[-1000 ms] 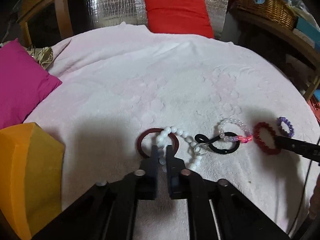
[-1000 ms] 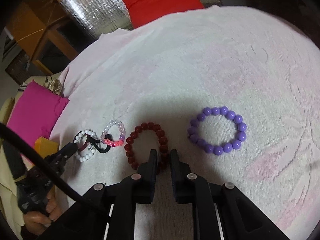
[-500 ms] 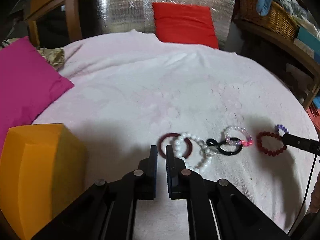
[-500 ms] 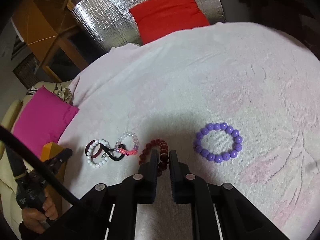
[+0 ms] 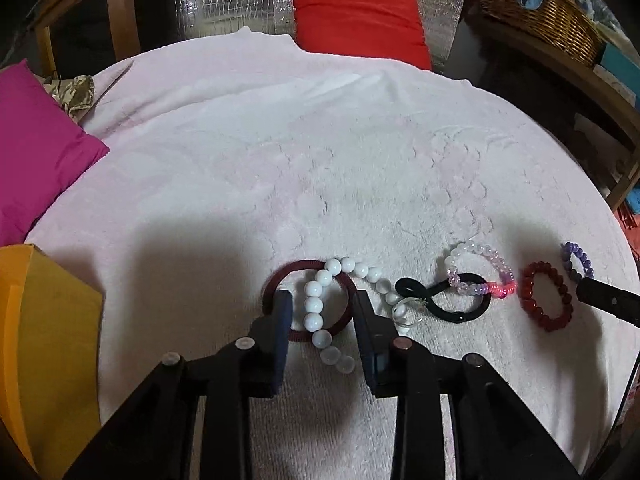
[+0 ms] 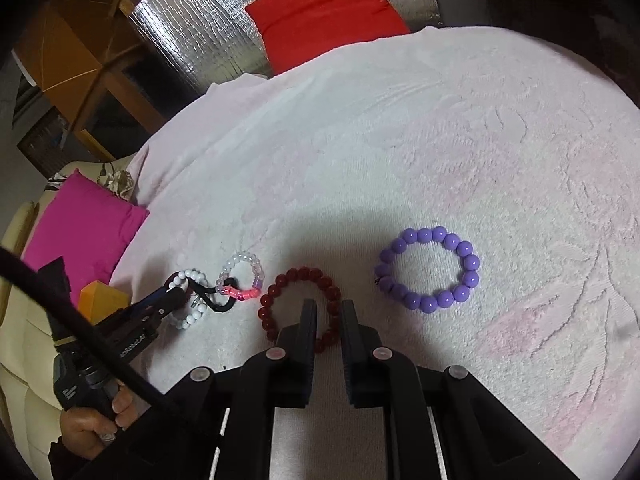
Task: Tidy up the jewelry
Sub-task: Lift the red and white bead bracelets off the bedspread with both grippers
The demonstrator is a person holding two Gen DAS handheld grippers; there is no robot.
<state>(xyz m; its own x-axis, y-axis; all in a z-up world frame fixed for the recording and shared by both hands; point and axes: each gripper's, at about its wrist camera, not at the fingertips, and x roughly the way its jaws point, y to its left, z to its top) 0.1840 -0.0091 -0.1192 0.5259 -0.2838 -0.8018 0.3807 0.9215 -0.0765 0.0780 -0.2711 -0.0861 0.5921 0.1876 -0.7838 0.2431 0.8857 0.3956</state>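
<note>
1. The white bead bracelet (image 5: pixel 320 312) lies on the pink towel (image 5: pixel 320 152), its strand running near to far between the left gripper (image 5: pixel 320 300), whose jaws are opening without pressing it.
2. It crosses a smooth maroon ring (image 5: pixel 280 280).
3. Only the right wrist view shows the round glossy purple bead bracelet (image 6: pixel 428 268) whole.
4. The right gripper (image 6: pixel 326 308), nearly pressed together, straddles the dark red bead bracelet (image 6: pixel 300 304); whether it pinches it is unclear.

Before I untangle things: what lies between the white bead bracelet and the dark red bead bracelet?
In the left wrist view: the twisted black hair tie and the clear-and-pink bead bracelet, overlapping.
</note>
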